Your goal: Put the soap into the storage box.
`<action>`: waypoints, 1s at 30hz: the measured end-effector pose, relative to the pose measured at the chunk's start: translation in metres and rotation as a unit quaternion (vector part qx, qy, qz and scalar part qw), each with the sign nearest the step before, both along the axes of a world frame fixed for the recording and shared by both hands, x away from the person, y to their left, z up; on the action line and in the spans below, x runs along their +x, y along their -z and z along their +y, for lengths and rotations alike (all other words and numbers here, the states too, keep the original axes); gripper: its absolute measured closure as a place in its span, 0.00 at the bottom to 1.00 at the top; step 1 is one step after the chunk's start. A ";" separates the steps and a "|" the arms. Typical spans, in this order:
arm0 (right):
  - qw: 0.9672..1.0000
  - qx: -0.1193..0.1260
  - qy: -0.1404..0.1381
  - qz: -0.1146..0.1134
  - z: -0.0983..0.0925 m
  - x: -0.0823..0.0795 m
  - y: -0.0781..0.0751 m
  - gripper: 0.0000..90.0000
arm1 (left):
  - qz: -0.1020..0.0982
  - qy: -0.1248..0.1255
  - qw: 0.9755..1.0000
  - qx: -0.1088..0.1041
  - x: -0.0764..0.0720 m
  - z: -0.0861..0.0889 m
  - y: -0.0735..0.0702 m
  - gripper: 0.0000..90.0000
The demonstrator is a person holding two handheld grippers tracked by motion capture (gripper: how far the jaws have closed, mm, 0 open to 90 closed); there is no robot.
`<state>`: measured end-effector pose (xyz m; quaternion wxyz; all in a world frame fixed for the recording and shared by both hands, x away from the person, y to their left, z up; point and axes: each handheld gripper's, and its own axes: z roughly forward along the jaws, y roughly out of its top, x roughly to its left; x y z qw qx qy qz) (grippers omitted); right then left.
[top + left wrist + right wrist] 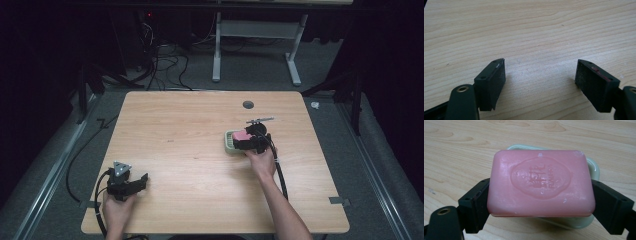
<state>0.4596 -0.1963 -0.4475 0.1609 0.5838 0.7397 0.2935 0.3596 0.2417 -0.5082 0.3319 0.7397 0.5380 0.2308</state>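
A pink bar of soap (541, 182) with an embossed oval stamp is clamped by its short ends between the jaws of my right gripper (541, 205). It hangs just above a pale green soap dish (594, 167), whose rim peeks out behind and below it. From above, the soap (241, 135) and the dish (229, 142) lie right of the table's middle, with the right gripper (250, 140) over them. My left gripper (142, 181) rests near the front left corner, open, its jaws wide apart over bare wood (539, 72).
The wooden table (190, 125) has a round cable hole (248, 104) near its far edge. Grey floor, cables and a white desk frame (255, 35) lie beyond the table. Tape tabs mark the table's front corners.
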 end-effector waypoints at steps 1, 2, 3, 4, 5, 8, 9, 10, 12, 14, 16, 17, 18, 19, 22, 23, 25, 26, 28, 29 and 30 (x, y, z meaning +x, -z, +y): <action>1.000 -0.001 0.000 0.001 0.000 0.001 0.001 0.15 | 0.000 0.000 1.000 0.000 0.000 0.000 0.000 0.28; 1.000 -0.001 0.003 0.003 0.000 0.002 0.002 0.15 | 0.000 0.000 1.000 0.000 0.000 0.000 0.000 0.28; 1.000 -0.001 0.004 0.005 0.001 0.004 0.004 0.15 | 0.000 0.000 1.000 0.000 0.000 0.000 0.000 0.28; 1.000 -0.002 0.007 0.007 0.001 0.005 0.005 0.15 | 0.000 0.000 1.000 0.000 0.000 0.000 0.000 0.28; 1.000 -0.002 0.008 0.007 0.001 0.005 0.006 0.15 | 0.000 0.000 1.000 0.000 0.000 0.000 0.000 0.28; 1.000 -0.004 0.012 0.010 0.002 0.007 0.009 0.15 | 0.000 0.000 1.000 0.000 0.000 0.000 0.000 0.28; 1.000 -0.004 0.013 0.011 0.003 0.008 0.009 0.15 | 0.000 0.000 1.000 0.000 0.000 0.000 0.000 0.28; 1.000 -0.004 0.013 0.011 0.004 0.009 0.010 0.15 | 0.000 0.000 1.000 0.000 0.000 0.000 0.000 0.28; 1.000 -0.005 0.013 0.011 0.006 0.009 0.010 0.15 | 0.000 0.000 1.000 0.000 0.000 0.000 0.000 0.28; 1.000 -0.006 0.013 0.010 0.007 0.009 0.011 0.15 | 0.000 0.000 1.000 0.000 0.000 0.000 0.000 0.28; 1.000 -0.006 0.014 0.012 0.008 0.010 0.011 0.15 | 0.000 0.000 1.000 0.000 0.000 0.000 0.000 0.28; 1.000 -0.008 0.012 0.013 0.009 0.011 0.011 0.15 | -0.001 -0.001 1.000 -0.001 0.000 0.000 0.000 0.28; 1.000 -0.011 0.011 0.013 0.012 0.012 0.011 0.15 | 0.000 0.000 1.000 -0.001 0.000 0.000 0.000 0.28; 1.000 -0.011 0.011 0.013 0.012 0.012 0.011 0.15 | 0.000 0.000 1.000 -0.001 0.000 0.000 0.000 0.28; 1.000 -0.015 0.013 0.015 0.015 0.014 0.011 0.15 | 0.000 0.000 1.000 -0.001 0.000 0.000 0.000 0.28; 1.000 -0.015 0.013 0.015 0.015 0.014 0.011 0.15 | 0.000 0.000 1.000 -0.001 0.000 0.000 0.000 0.28; 1.000 -0.017 0.016 0.019 0.016 0.016 0.013 0.15 | -0.001 0.000 1.000 -0.001 0.000 0.000 0.000 0.28; 0.999 -0.017 0.016 0.022 0.016 0.016 0.013 0.15 | 0.000 0.000 1.000 -0.001 0.000 0.000 0.000 0.28; 0.999 -0.017 0.018 0.023 0.016 0.017 0.014 0.15 | 0.000 0.000 1.000 -0.001 0.000 0.000 0.000 0.28; 0.999 -0.018 0.018 0.024 0.016 0.017 0.015 0.15 | 0.000 0.000 1.000 -0.001 0.000 0.000 0.000 0.28; 0.999 -0.018 0.020 0.026 0.016 0.017 0.016 0.15 | 0.000 0.000 1.000 -0.001 0.000 0.000 0.000 0.28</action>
